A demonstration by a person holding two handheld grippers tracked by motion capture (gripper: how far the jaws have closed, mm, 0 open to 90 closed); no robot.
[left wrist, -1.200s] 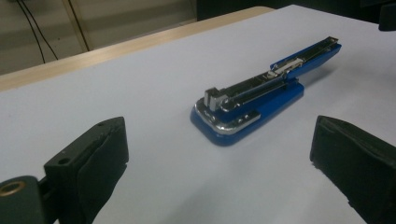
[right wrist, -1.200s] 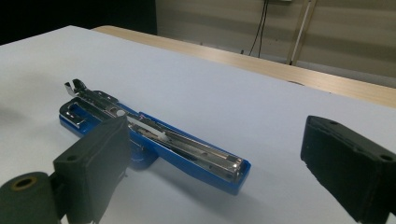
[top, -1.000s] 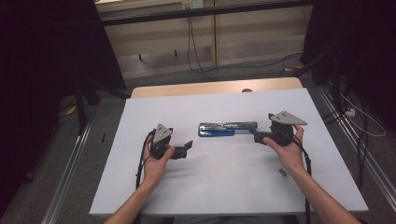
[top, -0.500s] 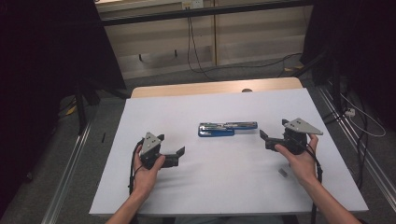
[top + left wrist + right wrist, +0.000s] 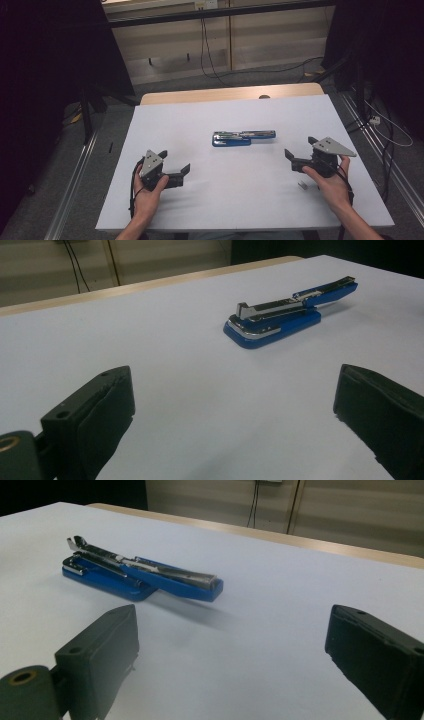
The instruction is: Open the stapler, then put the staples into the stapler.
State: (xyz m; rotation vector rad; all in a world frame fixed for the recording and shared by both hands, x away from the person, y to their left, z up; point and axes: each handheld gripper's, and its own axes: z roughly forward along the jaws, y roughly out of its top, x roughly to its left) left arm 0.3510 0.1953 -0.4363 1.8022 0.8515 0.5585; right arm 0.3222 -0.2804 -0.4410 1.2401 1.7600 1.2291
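A blue stapler [image 5: 243,137] with a chrome inner rail lies swung open and flat in the middle of the white table top [image 5: 210,205]. My left gripper [image 5: 175,161] rests on the table at the near left, open and holding nothing, well short of the stapler. My right gripper [image 5: 300,147] hovers at the near right, also open and holding nothing. In the left gripper view the stapler [image 5: 285,315] lies ahead and to the right of the open left gripper [image 5: 235,420]. In the right gripper view the stapler [image 5: 145,575] lies ahead and to the left of the open right gripper [image 5: 230,655].
A small metallic piece [image 5: 303,185] lies on the table just beside the right hand. A strip of wooden table edge [image 5: 230,94] shows at the far side. Cables [image 5: 210,60] run over the floor beyond, and metal rails flank the table.
Both grippers have drawn back from the stapler toward the near edge and outward, the left to the left, the right to the right. The stapler has stayed where it was.
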